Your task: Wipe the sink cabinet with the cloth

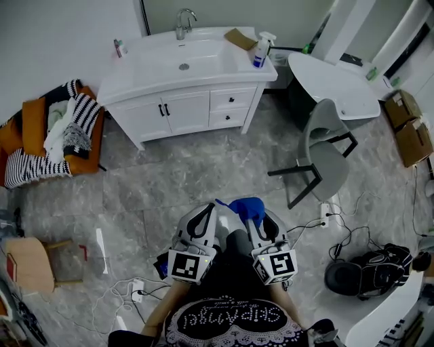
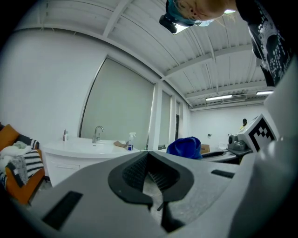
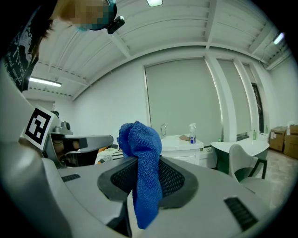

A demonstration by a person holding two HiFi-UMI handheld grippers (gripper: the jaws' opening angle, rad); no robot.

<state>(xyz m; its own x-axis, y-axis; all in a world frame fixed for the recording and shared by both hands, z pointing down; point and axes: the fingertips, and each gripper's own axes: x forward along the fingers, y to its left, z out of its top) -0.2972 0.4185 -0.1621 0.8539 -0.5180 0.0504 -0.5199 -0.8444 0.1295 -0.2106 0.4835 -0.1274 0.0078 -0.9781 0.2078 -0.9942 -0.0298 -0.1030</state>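
Here, cloth [image 3: 138, 139] is clamped in right gripper [image 3: 145, 174], left gripper [image 2: 151, 174] closed empty; it could be tugged loose by wiping.

Blue terry cloth [image 3: 141, 158]: middle hidden between the fingers [image 3: 179, 179] of the right gripper [image 3: 139, 168].
Small items [image 1: 120, 47] at white sink cabinet's [image 1: 183, 108] left corner: too small to tell.

Head view: looked steeply down from above, floor [image 1: 203, 176] filled frame, sink cabinet [image 1: 183, 108] well ahead near top edge. Left, right gripper views: rode low, faced level toward same cabinet, far off; all three shared faucet [image 1: 183, 20], spray bottle [image 1: 261, 51].
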